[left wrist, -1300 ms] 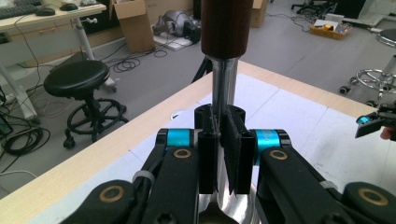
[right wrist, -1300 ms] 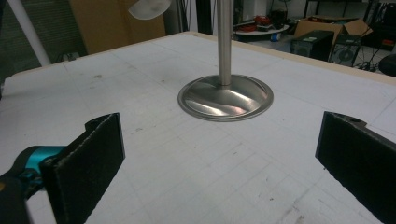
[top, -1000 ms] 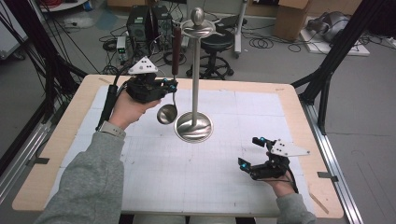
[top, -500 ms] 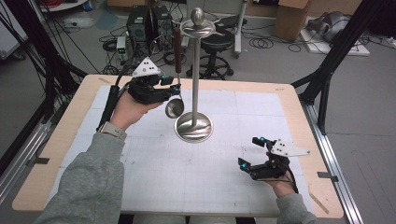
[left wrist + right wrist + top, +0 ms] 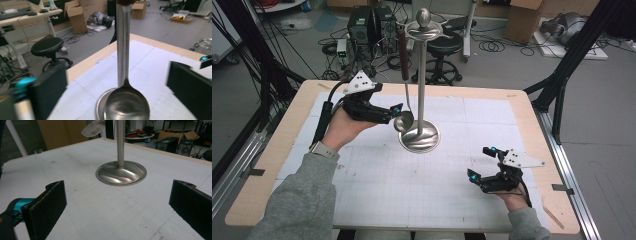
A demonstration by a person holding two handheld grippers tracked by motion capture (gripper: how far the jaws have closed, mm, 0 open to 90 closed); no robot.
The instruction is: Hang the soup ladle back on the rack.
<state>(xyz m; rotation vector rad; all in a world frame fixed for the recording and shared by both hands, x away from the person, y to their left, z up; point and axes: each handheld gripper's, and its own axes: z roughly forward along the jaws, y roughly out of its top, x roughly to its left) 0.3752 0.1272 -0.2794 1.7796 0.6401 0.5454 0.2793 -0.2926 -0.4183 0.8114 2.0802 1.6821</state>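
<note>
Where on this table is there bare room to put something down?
The mat lies bare between the stand's base and the near edge, left of the right gripper, and in the far right corner. It is crowded where the left gripper meets the hanging ladle.

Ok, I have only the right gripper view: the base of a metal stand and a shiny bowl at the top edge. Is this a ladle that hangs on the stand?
Observer: Yes. In the high view the ladle hangs by its brown handle from the top of the stand.
Operator: Does the left gripper hold it?
Observer: No. The left gripper has just been opening its jaws; the ladle's stem is between them, but the pads are apart from it.
Operator: And where is my right gripper?
Observer: The right gripper is open, low over the white mat, near the person and apart from the stand.
</note>
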